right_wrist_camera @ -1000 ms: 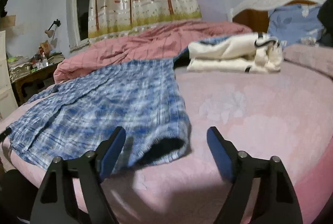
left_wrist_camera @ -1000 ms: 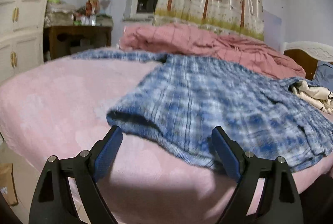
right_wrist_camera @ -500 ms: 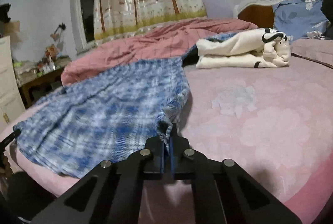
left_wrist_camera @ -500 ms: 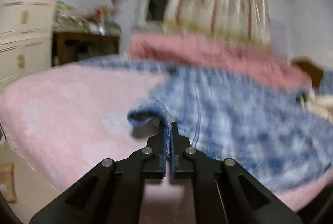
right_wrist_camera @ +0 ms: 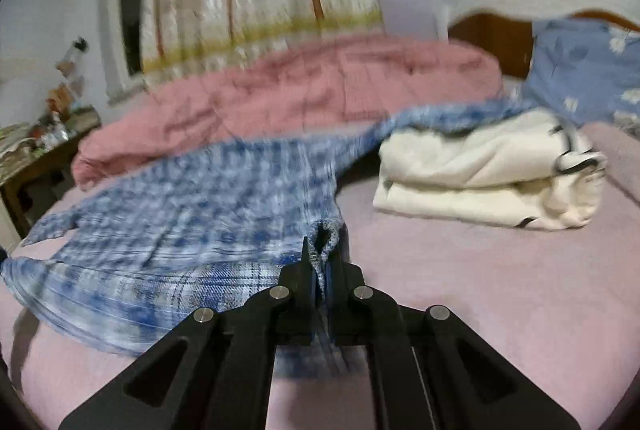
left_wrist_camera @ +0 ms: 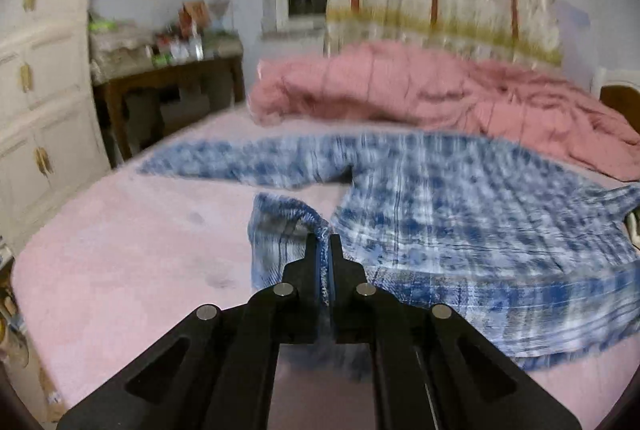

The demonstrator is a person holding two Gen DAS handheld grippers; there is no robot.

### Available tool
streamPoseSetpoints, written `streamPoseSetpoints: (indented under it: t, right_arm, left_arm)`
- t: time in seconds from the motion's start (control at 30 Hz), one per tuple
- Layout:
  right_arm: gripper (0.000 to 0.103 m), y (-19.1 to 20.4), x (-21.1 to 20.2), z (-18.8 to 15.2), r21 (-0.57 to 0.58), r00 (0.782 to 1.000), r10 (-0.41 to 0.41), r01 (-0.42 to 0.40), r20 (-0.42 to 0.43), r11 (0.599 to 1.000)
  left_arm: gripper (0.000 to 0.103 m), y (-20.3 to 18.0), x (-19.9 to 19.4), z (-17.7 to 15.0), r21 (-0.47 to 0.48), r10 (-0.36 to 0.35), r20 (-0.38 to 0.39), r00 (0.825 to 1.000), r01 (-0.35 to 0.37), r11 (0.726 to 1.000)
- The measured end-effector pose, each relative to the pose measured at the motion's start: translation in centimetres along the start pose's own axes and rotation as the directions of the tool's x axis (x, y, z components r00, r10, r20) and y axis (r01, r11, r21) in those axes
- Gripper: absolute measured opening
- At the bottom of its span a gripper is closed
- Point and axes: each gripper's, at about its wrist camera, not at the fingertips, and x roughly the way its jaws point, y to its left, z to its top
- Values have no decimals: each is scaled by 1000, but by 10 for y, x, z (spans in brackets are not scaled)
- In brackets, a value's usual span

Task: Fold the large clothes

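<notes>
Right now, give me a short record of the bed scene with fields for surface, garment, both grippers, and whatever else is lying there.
surface: bed, pink cover
garment: blue plaid shirt, spread out, near hem lifted
left gripper: jaws shut on the shirt's hem corner
right gripper: jaws shut on the shirt's other hem corner
quilt: pink, bunched behind the shirt
folded garment: cream, beside the shirt
pillow: blue, at the headboard

A wide bed with a pale pink fleecy cover carries a spread blue-and-white plaid garment, a crumpled dusty-pink quilt, and a folded cream blanket.
</notes>
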Motion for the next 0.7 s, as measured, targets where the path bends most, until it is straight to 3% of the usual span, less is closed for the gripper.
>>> streamPoseSetpoints:
  t: [0.1,0.2,0.23,0.27,0.3,0.37,0.4,0.43,0.5,0.53,0.6,0.63,0.7]
  right_arm:
    - [4,5,53,10,-20,994,-21,19,-108,1000]
    - [4,4,86,12,-9,986,-24,23,-164,1000]
    - [4,5,91,11,-23,984,-44,40,-173,999]
    - [5,6,92,10,-33,983,-52,47,-175,998]
    - [10,6,91,8,-39,983,-52,45,-174,998]
    - [29,9,82,7,-73,986,-81,71,-147,995]
    - [53,8,74,7,-85,988,-90,80,-128,993]
    - [71,5,64,7,-91,991,-89,80,-103,993]
    - [74,3,41,8,-96,996,-80,76,-43,992]
    - [74,3,31,9,-94,997,-75,71,-32,993]
    - [74,5,18,13,-76,999,-25,22,-33,997]
    - [75,9,14,16,-74,998,24,-28,-55,997]
    - [75,33,19,16,-106,974,132,-154,-185,982]
  left_arm:
    - [3,-20,36,2,61,33,-68,997,-29,998]
    - [6,-39,66,-8,147,59,-142,988,-38,988]
    - [11,-42,75,-11,157,50,-180,982,-21,987]
    - [25,-43,80,-15,155,34,-202,979,-2,988]
    - [34,-42,77,-16,152,19,-194,981,11,988]
    - [75,-39,53,-14,142,-4,-97,995,18,990]
    - [84,-37,34,-13,138,-18,-15,1000,20,990]
    - [94,-36,16,-14,147,-35,56,998,26,989]
    - [100,-39,-15,-17,189,-65,137,988,38,981]
    - [100,-42,-25,-17,213,-81,131,988,52,976]
    - [100,-53,-32,-19,259,-149,44,988,133,957]
    - [100,-63,-29,-21,283,-179,-36,983,182,942]
    - [100,-85,-17,-27,320,-206,-205,957,265,910]
